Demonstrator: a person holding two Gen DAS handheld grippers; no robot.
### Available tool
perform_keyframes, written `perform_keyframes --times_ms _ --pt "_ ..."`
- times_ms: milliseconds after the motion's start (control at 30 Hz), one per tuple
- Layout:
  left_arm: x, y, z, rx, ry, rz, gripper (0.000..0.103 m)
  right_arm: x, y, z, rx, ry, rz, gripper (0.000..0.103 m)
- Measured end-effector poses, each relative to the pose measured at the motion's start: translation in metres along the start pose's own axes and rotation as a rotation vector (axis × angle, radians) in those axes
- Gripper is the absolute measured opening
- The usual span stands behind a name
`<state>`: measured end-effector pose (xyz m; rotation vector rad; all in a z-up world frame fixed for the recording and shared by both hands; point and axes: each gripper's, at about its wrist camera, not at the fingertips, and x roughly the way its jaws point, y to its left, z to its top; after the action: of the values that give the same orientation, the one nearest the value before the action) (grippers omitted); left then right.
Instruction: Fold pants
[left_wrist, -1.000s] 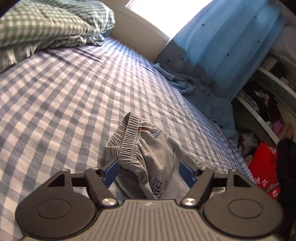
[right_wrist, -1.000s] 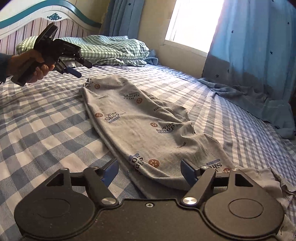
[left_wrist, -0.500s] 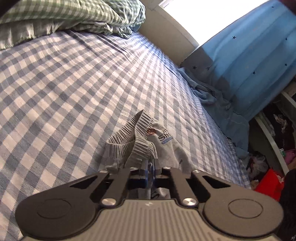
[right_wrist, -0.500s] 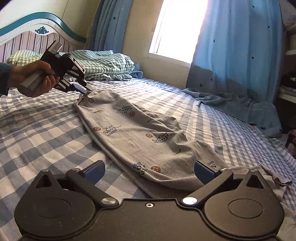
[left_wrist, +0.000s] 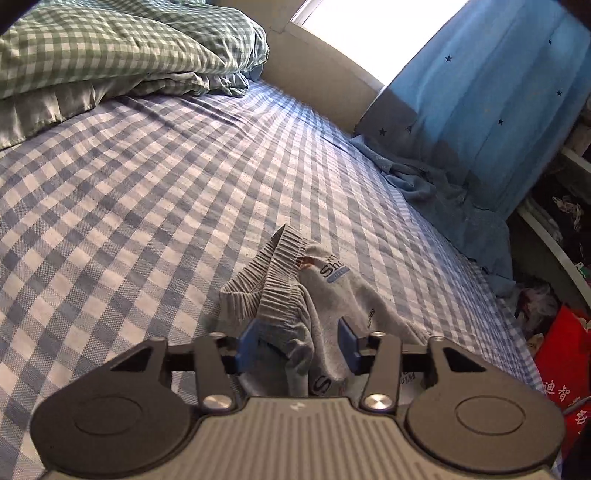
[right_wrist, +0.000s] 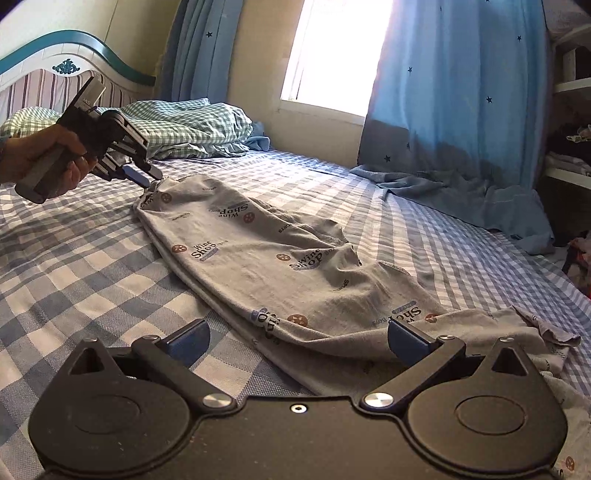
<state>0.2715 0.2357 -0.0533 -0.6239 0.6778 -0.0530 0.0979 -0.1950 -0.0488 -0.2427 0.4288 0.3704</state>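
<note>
The pants (right_wrist: 280, 266), grey with printed "Wine Shop" lettering and small brown round marks, lie stretched along the blue-and-white checked bed (right_wrist: 74, 266); in the right wrist view they run from the upper left of the frame, where the waist end sits, down to the lower right, where the leg ends lie rumpled; the fabric is creased near the middle of the frame. In the left wrist view the ribbed waistband (left_wrist: 273, 280) is bunched and raised at the lower centre of the frame, on the checked sheet.

The left hand-held gripper (left_wrist: 297, 345) is at that waistband; its jaws are opening, with grey cloth lying between the two blue pads (left_wrist: 246, 345); the left pad touches a fold, while the right pad stands clear of the cloth; in the right wrist view the same tool appears at the upper left, carried by a hand (right_wrist: 44, 162), with its tip at the waist end.

The right hand-held gripper (right_wrist: 299, 341) stands with its jaws spread wide over the leg part of the garment at the bottom of the frame; cloth lies between the pads, and neither presses on it.

A green checked pillow (left_wrist: 110, 55) lies at the upper left of the left wrist view; a blue curtain (right_wrist: 461, 110) with small stars hangs at the upper right, its hem resting on the bed's far edge; a window (right_wrist: 332, 55) glows beside it.
</note>
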Motion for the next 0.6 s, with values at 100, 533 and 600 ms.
perform_keyframes --times_ms 100,533,600 --pt "0.009 0.001 0.003 -0.054 0.025 -0.012 0.053 0.0 0.001 -0.002 -0.001 0.003 0.004 0.102" --pt "0.01 -0.023 -0.006 0.083 -0.009 0.239 0.007 0.044 -0.007 0.023 0.016 0.097 -0.268 0.102" --pt "0.019 -0.022 -0.011 0.128 0.015 0.268 0.008 0.051 -0.012 0.017 0.038 0.141 -0.275 0.102"
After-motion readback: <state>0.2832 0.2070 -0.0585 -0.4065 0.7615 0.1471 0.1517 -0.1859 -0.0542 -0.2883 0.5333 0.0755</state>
